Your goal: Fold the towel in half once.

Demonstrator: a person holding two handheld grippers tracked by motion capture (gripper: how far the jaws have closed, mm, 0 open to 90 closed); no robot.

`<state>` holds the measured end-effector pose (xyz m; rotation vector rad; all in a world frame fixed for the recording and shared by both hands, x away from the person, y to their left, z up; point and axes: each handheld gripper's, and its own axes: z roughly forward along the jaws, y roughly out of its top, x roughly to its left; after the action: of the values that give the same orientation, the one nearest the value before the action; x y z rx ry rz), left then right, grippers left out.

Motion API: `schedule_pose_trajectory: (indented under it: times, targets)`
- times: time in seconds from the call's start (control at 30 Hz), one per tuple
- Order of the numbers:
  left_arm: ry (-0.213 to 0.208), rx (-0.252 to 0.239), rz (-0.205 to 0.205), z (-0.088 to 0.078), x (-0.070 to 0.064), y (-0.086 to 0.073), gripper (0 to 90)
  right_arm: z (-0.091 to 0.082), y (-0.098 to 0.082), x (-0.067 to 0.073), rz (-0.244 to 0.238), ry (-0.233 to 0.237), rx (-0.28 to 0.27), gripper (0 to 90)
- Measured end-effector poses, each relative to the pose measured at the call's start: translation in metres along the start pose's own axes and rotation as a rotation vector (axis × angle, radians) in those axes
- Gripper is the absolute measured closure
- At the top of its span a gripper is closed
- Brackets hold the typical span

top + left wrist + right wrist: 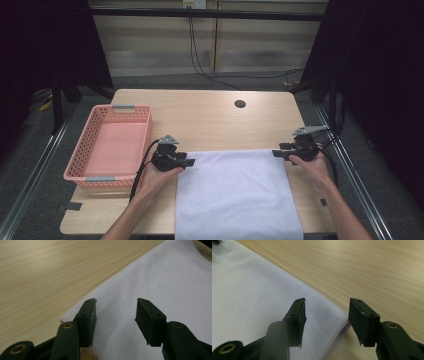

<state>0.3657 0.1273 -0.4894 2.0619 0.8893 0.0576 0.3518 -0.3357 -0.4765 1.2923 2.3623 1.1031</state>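
A white cloth [237,192] lies flat on the wooden desk [210,117], its near end hanging over the near edge and its far edge running straight across the middle of the desk. The left claw [189,162] sits at the far left corner of the cloth, pointing right; in the left gripper view its jaws are spread, with the cloth [160,290] lying under the gap and no pad pressing on it. The right claw [276,153] sits at the far right corner, pointing left; in the right gripper view its jaws are likewise spread, with the hemmed corner of the cloth [257,297] beneath the gap and bare desk [367,267] beyond. Neither claw pinches anything. Each hand grips its tool from the near side. A pink perforated basket [88,145] stands on the left part of the desk, just left of the left claw. A round cable hole [240,104] sits near the far edge.
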Motion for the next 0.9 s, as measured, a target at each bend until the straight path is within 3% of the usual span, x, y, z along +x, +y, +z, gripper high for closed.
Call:
schedule_pose_trajectory:
  times: [0.07,0.17,0.27,0.33,0.4,0.47,0.5,0.57,0.6,0.63,0.67,0.7,0.8,0.87,0.9]
  targets:
    - [0.003,-0.008,-0.020,0.002,0.005,0.001,50.1,0.005,0.004,-0.005,0.009,0.000,-0.008,45.9]
    - [0.025,0.005,-0.015,0.006,0.010,0.002,49.0,0.015,0.010,-0.012,0.021,0.019,-0.011,45.3]
    - [0.029,0.001,-0.012,0.007,0.010,0.004,48.0,0.023,0.007,-0.015,0.025,0.032,0.020,45.7]
    - [0.042,-0.003,-0.003,0.009,0.011,0.004,47.5,0.025,0.003,-0.016,0.028,0.065,0.042,47.7]
    - [0.045,0.008,0.015,0.013,0.011,0.004,46.5,0.025,-0.001,-0.016,0.023,0.070,0.067,51.2]
    - [0.038,-0.002,0.007,0.012,0.013,0.004,45.2,0.025,-0.006,-0.017,0.027,0.084,0.070,55.5]
    - [0.064,0.004,0.023,0.011,0.013,0.004,44.5,0.023,-0.007,-0.018,0.027,0.083,0.073,62.8]
    - [0.061,0.010,0.009,0.012,0.016,0.003,43.7,0.022,-0.009,-0.018,0.028,0.090,0.081,74.3]
    - [0.082,0.011,0.008,0.012,0.016,0.003,43.4,0.021,-0.009,-0.017,0.029,0.095,0.080,80.9]
    - [0.099,0.000,-0.005,0.012,0.017,0.002,42.0,0.021,-0.010,-0.017,0.028,0.098,0.083,82.8]
    - [0.087,0.001,-0.016,0.012,0.019,0.001,40.1,0.021,-0.010,-0.016,0.022,0.093,0.081,84.7]
    - [0.103,0.019,-0.011,0.014,0.020,0.000,39.8,0.021,-0.010,-0.016,0.023,0.093,0.080,85.3]
    - [0.097,0.008,-0.009,0.015,0.021,-0.002,39.4,0.019,-0.010,-0.016,0.018,0.089,0.085,85.7]
    - [0.098,0.013,0.008,0.016,0.019,-0.002,40.3,0.019,-0.011,-0.015,0.022,0.090,0.085,85.8]
    - [0.074,0.012,0.024,0.017,0.019,-0.002,43.0,0.018,-0.011,-0.016,0.023,0.093,0.086,85.7]
